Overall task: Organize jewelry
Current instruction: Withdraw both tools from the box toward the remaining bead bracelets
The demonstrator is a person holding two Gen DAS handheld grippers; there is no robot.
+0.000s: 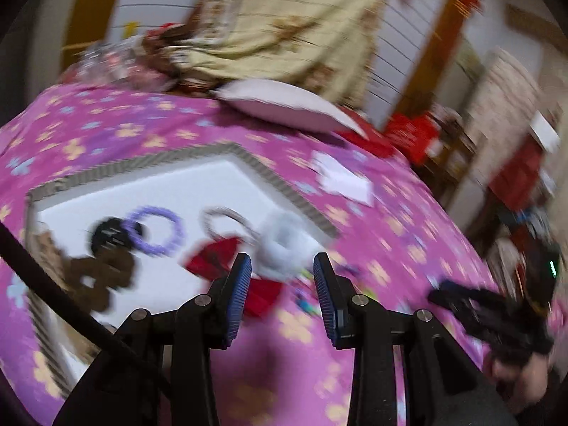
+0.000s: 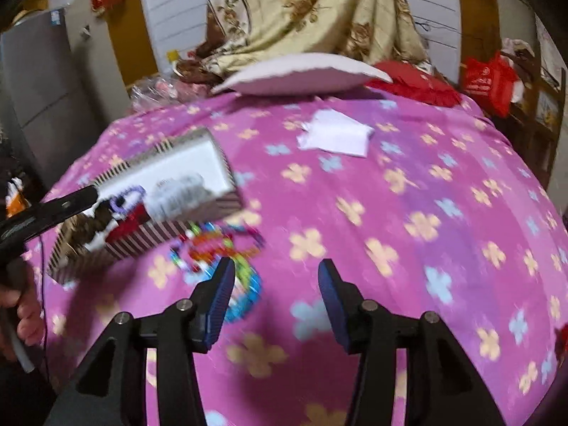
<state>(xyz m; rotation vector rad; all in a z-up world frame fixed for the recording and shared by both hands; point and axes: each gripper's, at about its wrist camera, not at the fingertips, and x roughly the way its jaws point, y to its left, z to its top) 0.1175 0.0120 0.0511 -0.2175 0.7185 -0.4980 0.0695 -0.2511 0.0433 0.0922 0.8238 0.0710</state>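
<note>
A striped box with a white inside [image 1: 198, 191] [image 2: 198, 163] lies on the pink flowered bedspread [image 1: 372, 248]. In it lie a purple beaded bracelet [image 1: 156, 229], a black ring-shaped piece [image 1: 110, 234], a brown scrunchie [image 1: 99, 277], a silver bangle [image 1: 227, 223], a red piece [image 1: 213, 255] and a white fluffy scrunchie [image 1: 284, 245]. Several colourful beaded bracelets [image 2: 220, 252] lie on the bedspread beside the box. My left gripper [image 1: 282, 266] is open and empty, just in front of the fluffy scrunchie. My right gripper [image 2: 277, 277] is open and empty, to the right of the colourful bracelets. Both views are blurred.
A white cushion [image 2: 301, 74] and a beige flowered blanket [image 2: 312, 10] lie at the far end of the bed. A white paper [image 2: 335, 135] lies on the bedspread. Red bags [image 2: 486, 78] and shelves stand at the right. A grey cabinet [image 2: 39, 92] stands at the left.
</note>
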